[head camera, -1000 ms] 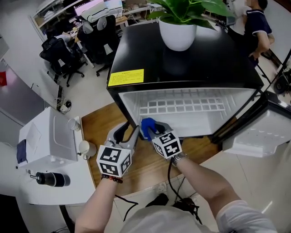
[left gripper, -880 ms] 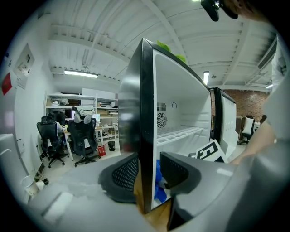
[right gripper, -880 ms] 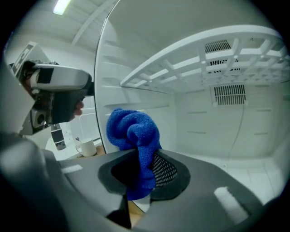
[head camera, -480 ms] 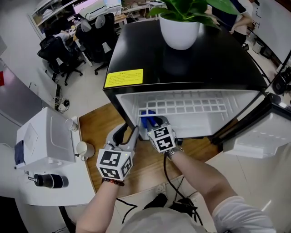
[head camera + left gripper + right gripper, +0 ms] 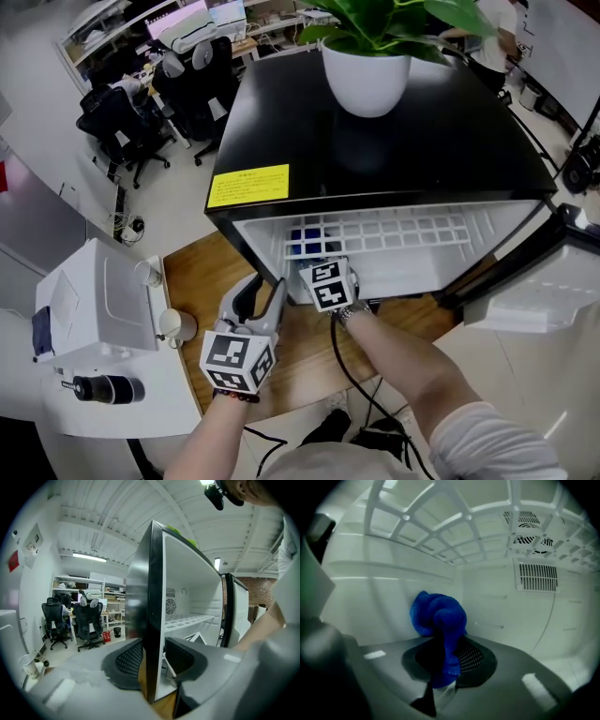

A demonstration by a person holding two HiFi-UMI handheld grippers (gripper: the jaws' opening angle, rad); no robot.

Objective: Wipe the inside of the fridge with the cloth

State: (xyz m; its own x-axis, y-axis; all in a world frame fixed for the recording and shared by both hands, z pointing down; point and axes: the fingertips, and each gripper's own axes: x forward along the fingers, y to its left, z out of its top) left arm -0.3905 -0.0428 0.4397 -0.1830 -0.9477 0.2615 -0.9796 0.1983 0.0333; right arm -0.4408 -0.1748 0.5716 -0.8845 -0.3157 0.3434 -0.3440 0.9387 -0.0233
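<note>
The black mini fridge (image 5: 375, 131) stands with its door (image 5: 544, 272) swung open to the right, showing a white inside. My right gripper (image 5: 311, 255) reaches in under the wire shelf (image 5: 394, 225), shut on a bunched blue cloth (image 5: 303, 239). In the right gripper view the cloth (image 5: 438, 616) sticks up from the right gripper (image 5: 447, 660) close to the fridge's left inner wall (image 5: 370, 592). My left gripper (image 5: 262, 281) is at the fridge's front left corner. In the left gripper view the left gripper (image 5: 152, 660) has a jaw on each side of the fridge's left wall (image 5: 154, 597), pads against it.
A white plant pot (image 5: 367, 66) sits on the fridge top. The fridge rests on a wooden board (image 5: 202, 262). A white machine (image 5: 94, 291) and a cup (image 5: 173, 323) stand at the left. Office chairs (image 5: 187, 75) are behind. A fan vent (image 5: 536, 576) is on the back wall.
My right gripper has gone deeper into the fridge with the cloth, from the opening to under the wire shelf. The left gripper has stayed at the fridge's corner.
</note>
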